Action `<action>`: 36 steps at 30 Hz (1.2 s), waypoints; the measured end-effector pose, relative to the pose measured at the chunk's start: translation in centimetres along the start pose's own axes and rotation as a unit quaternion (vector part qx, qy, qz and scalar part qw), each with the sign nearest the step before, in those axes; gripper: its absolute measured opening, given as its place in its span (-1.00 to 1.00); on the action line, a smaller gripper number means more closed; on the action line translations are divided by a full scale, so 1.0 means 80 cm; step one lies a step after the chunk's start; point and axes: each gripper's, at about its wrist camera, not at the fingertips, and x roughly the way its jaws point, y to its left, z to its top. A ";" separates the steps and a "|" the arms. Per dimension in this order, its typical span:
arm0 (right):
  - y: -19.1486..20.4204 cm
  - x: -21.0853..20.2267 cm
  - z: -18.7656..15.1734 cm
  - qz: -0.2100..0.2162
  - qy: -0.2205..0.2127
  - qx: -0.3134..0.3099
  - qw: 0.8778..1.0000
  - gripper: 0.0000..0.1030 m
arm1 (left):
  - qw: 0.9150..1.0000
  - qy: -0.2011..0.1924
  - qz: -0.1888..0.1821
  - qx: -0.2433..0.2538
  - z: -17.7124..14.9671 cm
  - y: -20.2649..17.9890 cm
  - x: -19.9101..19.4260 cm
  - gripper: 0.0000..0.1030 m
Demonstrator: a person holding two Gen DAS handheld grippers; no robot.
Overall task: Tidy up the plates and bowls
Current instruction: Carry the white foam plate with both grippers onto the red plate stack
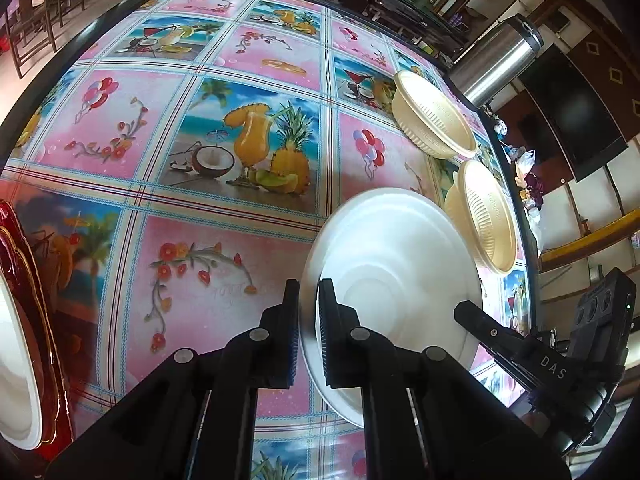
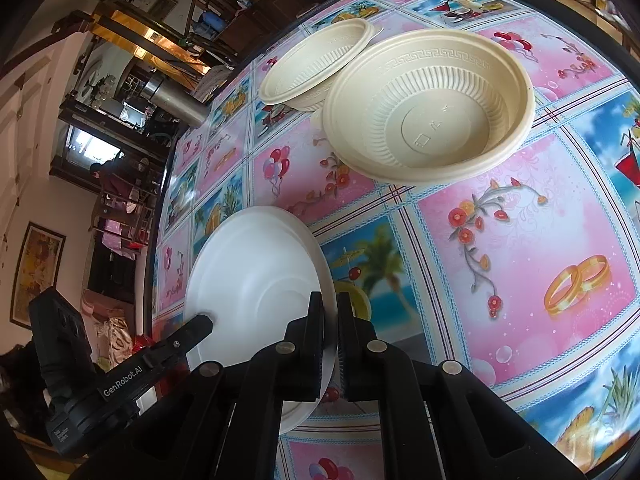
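- My left tool [image 1: 308,320] and my right tool [image 2: 330,332] are both clenched on the rim of the same white foam plate [image 1: 392,280], one on each side; in my right wrist view the left tool's finger shows pressed on the plate's far edge.
- The white foam plate [image 2: 256,280] is tilted above the tabletop [image 1: 248,60], which wears a pink and blue cloth printed with drinks, balloons and flowers. I cannot tell whether the plate's low edge touches the cloth.
- Just beyond the plate stand two cream ribbed bowls. The nearer bowl [image 2: 428,108] is empty, with a key-pattern band round its rim and a flat round base.
- The farther bowl [image 2: 320,64] sits just behind it, the nearer one's rim overlapping it in my right view; I cannot tell whether they touch. It also looks empty.
- In my left view the same two bowls, [image 1: 486,216] and [image 1: 434,114], lie near the tabletop's right edge, close to a steel flask [image 1: 496,60] that stands beyond them.
- At the far left edge of my left view a red tray with gold trim [image 1: 36,280] carries something white and round [image 1: 16,368]; only a slice of it shows.
- Nothing lies between the held plate and the bowls.
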 end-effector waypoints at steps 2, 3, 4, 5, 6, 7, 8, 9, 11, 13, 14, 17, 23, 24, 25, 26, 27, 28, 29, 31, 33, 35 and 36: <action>0.007 -0.003 0.000 0.001 -0.003 -0.004 1.000 -0.88 | 1.000 -0.006 0.002 0.003 -0.001 0.003 -0.008 -0.86; 0.011 -0.005 0.000 0.001 -0.005 -0.007 1.000 -0.88 | 1.000 -0.008 0.003 0.003 -0.001 0.006 -0.012 -0.86; 0.016 -0.007 0.000 0.002 -0.006 -0.010 1.000 -0.88 | 1.000 -0.010 0.003 0.001 -0.001 0.009 -0.016 -0.86; 0.021 -0.008 0.000 0.003 -0.006 -0.014 1.000 -0.88 | 1.000 -0.012 0.003 -0.001 0.000 0.013 -0.021 -0.86; 0.027 -0.008 0.000 0.004 -0.005 -0.017 1.000 -0.88 | 1.000 -0.015 0.005 -0.002 0.001 0.017 -0.026 -0.86; 0.033 -0.008 -0.001 0.005 -0.005 -0.021 1.000 -0.88 | 1.000 -0.018 0.008 -0.003 0.001 0.022 -0.032 -0.86; 0.040 -0.008 -0.002 0.007 -0.004 -0.025 1.000 -0.88 | 1.000 -0.021 0.011 -0.002 0.002 0.026 -0.038 -0.86; 0.047 -0.008 -0.002 0.008 -0.002 -0.030 1.000 -0.88 | 1.000 -0.023 0.015 -0.002 0.002 0.031 -0.044 -0.86; 0.064 -0.008 -0.005 0.010 -0.001 -0.042 0.999 -0.88 | 0.999 -0.027 0.021 -0.002 0.003 0.042 -0.059 -0.86; 0.085 -0.009 -0.009 0.013 0.000 -0.055 0.998 -0.88 | 0.999 -0.031 0.034 0.000 0.001 0.053 -0.075 -0.85; 0.096 -0.010 -0.011 0.015 0.002 -0.062 0.998 -0.88 | 0.999 -0.033 0.041 0.003 0.000 0.059 -0.083 -0.85; 0.131 -0.010 -0.020 0.019 0.004 -0.086 0.996 -0.88 | 0.997 -0.041 0.061 0.004 -0.002 0.077 -0.108 -0.83; 0.199 -0.002 -0.043 0.035 0.018 -0.126 0.991 -0.88 | 0.993 -0.066 0.098 0.001 -0.010 0.122 -0.157 -0.81; 0.210 0.000 -0.048 0.038 0.020 -0.133 0.990 -0.88 | 0.992 -0.070 0.105 0.000 -0.012 0.130 -0.165 -0.81; 0.221 0.003 -0.053 0.042 0.022 -0.140 0.989 -0.88 | 0.991 -0.074 0.111 -0.004 -0.015 0.139 -0.173 -0.81; 0.232 0.005 -0.058 0.046 0.025 -0.146 0.988 -0.88 | 0.990 -0.077 0.117 -0.007 -0.017 0.148 -0.179 -0.81; 0.243 0.008 -0.064 0.049 0.027 -0.153 0.987 -0.88 | 0.989 -0.080 0.124 -0.008 -0.018 0.156 -0.186 -0.81; 0.253 0.011 -0.070 0.052 0.030 -0.160 0.985 -0.88 | 0.988 -0.082 0.132 -0.010 -0.021 0.165 -0.192 -0.80; 0.263 0.015 -0.077 0.055 0.034 -0.166 0.984 -0.88 | 0.987 -0.085 0.138 -0.014 -0.024 0.174 -0.198 -0.80; 0.282 0.022 -0.089 0.061 0.042 -0.179 0.981 -0.88 | 0.984 -0.091 0.150 -0.019 -0.029 0.189 -0.206 -0.80; 0.300 0.029 -0.104 0.063 0.047 -0.192 0.978 -0.88 | 0.982 -0.099 0.161 -0.026 -0.036 0.204 -0.213 -0.80; 0.315 0.036 -0.118 0.063 0.052 -0.205 0.975 -0.88 | 0.980 -0.104 0.168 -0.032 -0.041 0.216 -0.214 -0.80; 0.321 0.040 -0.124 0.062 0.053 -0.211 0.974 -0.88 | 0.979 -0.105 0.171 -0.035 -0.044 0.222 -0.214 -0.80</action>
